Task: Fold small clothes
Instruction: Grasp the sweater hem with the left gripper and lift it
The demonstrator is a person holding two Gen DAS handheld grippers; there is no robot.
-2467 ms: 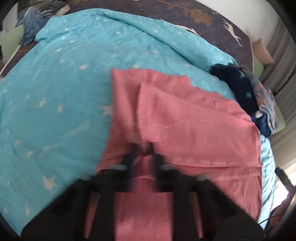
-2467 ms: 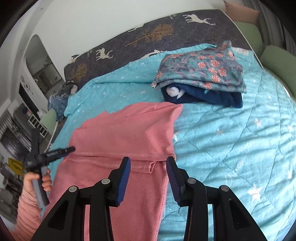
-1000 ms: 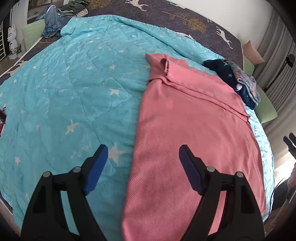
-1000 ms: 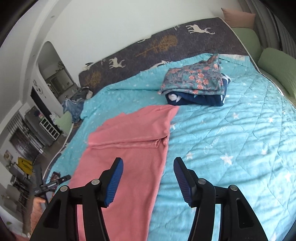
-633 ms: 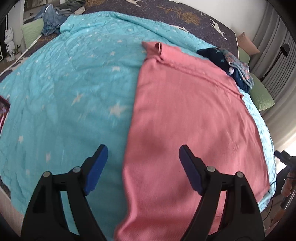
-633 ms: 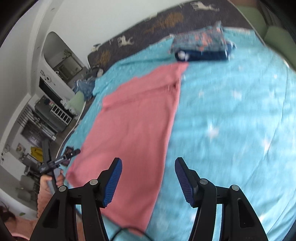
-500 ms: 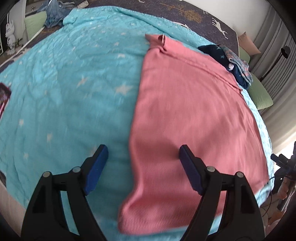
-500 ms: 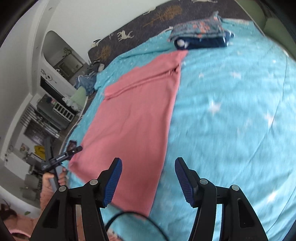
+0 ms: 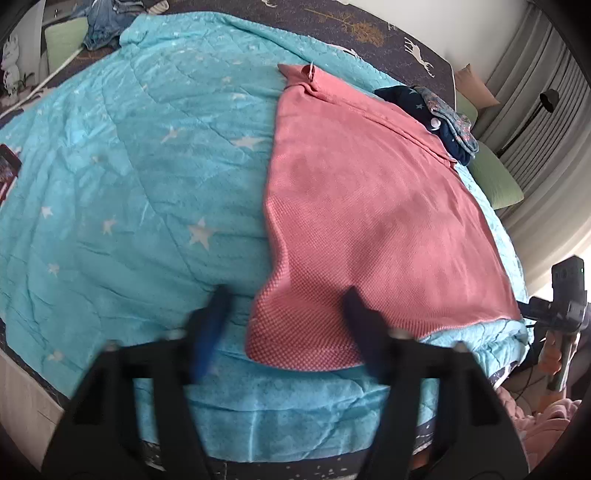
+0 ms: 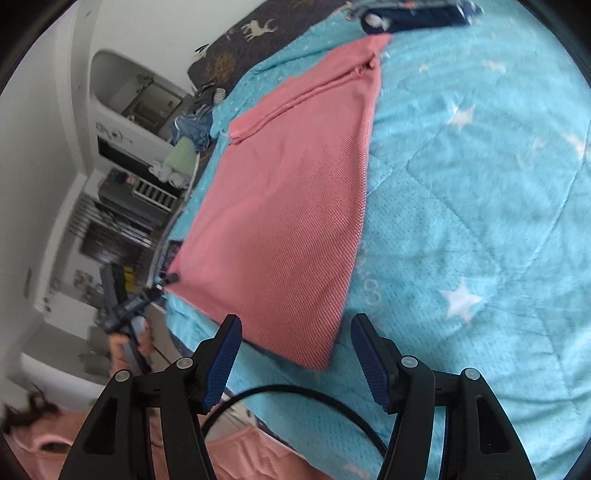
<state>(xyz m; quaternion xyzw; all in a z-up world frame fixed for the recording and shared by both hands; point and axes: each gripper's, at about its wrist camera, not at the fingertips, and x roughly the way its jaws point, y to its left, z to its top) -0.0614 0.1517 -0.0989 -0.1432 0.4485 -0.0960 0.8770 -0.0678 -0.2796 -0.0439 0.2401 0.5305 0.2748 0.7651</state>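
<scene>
A pink knit garment [image 9: 362, 206] lies flat on the turquoise star quilt [image 9: 129, 166], its far end folded over. My left gripper [image 9: 288, 317] hangs over the garment's near left corner. Its blurred jaws are closing with that corner between them, and the pads are still apart from the cloth. In the right wrist view the same garment [image 10: 280, 206] runs away from me. My right gripper [image 10: 295, 332] is open and its jaws are opening, with the near right corner just ahead of the fingertips. Each gripper shows in the other's view: right [image 9: 565, 306], left [image 10: 162, 284].
A folded stack of floral and navy clothes [image 9: 443, 110] sits beyond the garment's far end. Green pillows [image 9: 495, 177] lie at the bed's right side, and blue jeans [image 9: 103, 22] at the far left. The bed's near edge is just below both grippers. A black cable [image 10: 295, 395] loops under the right one.
Both grippers have drawn back to the garment's near end and come lower. The left jaws have narrowed around the near left corner. The right gripper has tipped downward.
</scene>
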